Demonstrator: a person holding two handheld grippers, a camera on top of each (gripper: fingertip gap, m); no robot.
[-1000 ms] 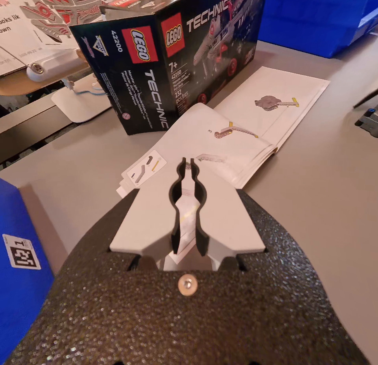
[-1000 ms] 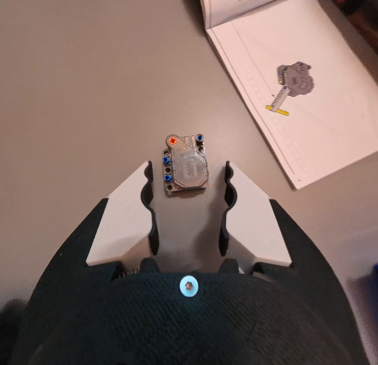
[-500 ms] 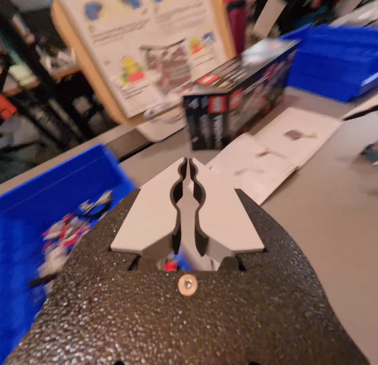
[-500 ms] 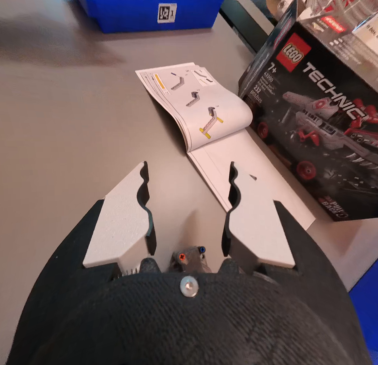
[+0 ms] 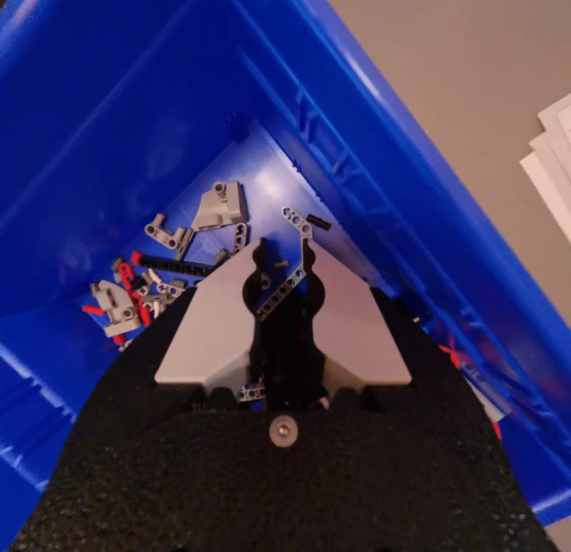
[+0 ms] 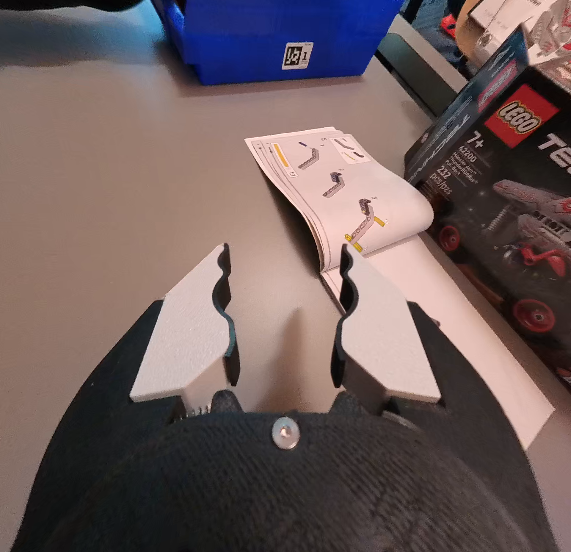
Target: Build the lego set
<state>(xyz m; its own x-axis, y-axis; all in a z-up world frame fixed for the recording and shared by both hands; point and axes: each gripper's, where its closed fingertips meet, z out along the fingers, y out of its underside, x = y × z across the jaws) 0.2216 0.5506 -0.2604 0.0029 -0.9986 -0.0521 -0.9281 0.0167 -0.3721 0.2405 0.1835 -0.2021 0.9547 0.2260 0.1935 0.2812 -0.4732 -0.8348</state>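
My left gripper point(image 5: 282, 243), jaws slightly parted, hung over loose pieces point(image 5: 173, 277) in the blue bin point(image 5: 355, 153); my right gripper point(image 6: 284, 252) gaped wide beside the instruction booklet point(image 6: 349, 194) and printed box point(image 6: 500, 197).

left gripper point(image 5: 283, 243) — pale grey fingers, black wavy pads | right gripper point(image 6: 284, 249) — same, black body, silver screw
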